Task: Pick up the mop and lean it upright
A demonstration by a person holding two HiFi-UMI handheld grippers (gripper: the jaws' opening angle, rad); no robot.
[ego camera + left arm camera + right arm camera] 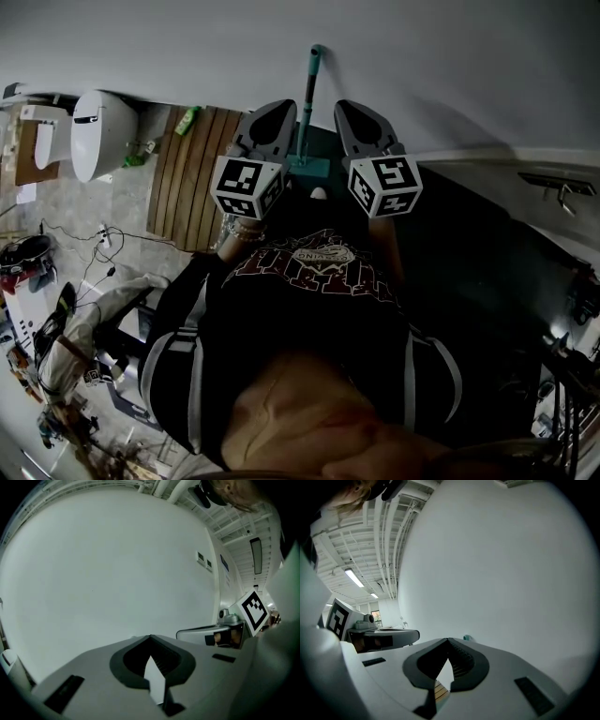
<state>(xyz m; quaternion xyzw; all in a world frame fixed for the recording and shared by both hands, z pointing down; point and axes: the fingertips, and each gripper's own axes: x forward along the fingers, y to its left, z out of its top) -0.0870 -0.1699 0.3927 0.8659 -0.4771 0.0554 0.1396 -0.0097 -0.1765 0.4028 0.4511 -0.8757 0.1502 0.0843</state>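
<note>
The mop stands against the white wall, its teal handle point(313, 70) running up from the teal mop head point(308, 170) on the floor. My left gripper point(278, 109) and right gripper point(351, 107) are raised on either side of the handle, apart from it, and point at the wall. Both are shut with nothing between the jaws. In the left gripper view the left gripper point(150, 638) faces bare wall, with the right gripper's marker cube point(254, 611) at the right. In the right gripper view the right gripper point(448, 641) has the teal tip of the mop handle point(467, 638) just beyond it.
A white toilet point(99, 132) stands at the left. Beside it are a wooden slatted mat point(190, 176) and a green bottle point(187, 119). A dark fixture point(497, 253) fills the right side. Cables point(98, 246) and clutter lie on the floor at lower left.
</note>
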